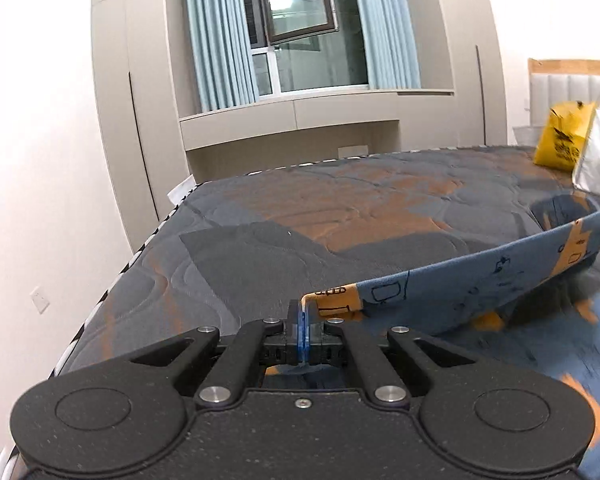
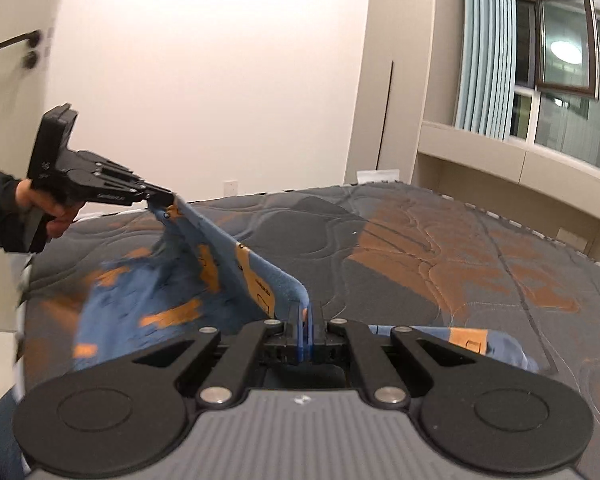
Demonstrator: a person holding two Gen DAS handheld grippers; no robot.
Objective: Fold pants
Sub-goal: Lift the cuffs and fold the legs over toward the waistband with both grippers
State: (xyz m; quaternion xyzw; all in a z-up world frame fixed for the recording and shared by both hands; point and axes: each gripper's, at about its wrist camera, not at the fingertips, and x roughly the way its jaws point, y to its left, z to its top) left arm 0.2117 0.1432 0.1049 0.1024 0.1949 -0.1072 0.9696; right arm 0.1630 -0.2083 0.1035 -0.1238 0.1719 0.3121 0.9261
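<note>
The pants (image 1: 460, 292) are blue with orange patches and small black drawings. They hang stretched between my two grippers above the mattress (image 1: 340, 216). My left gripper (image 1: 303, 312) is shut on one corner of the pants' edge. My right gripper (image 2: 307, 312) is shut on the other corner. In the right wrist view the left gripper (image 2: 168, 199) shows at the far left, held by a hand, with the pants (image 2: 204, 272) sloping down from it. The rest of the pants drapes blurred below both grippers.
The grey and orange quilted mattress (image 2: 440, 248) fills the middle. A yellow bag (image 1: 562, 140) and a clear plastic bag (image 1: 598, 156) sit at its far right by the headboard (image 1: 572, 84). Cabinets and a curtained window (image 1: 300, 28) stand behind. A door (image 2: 16, 60) is at left.
</note>
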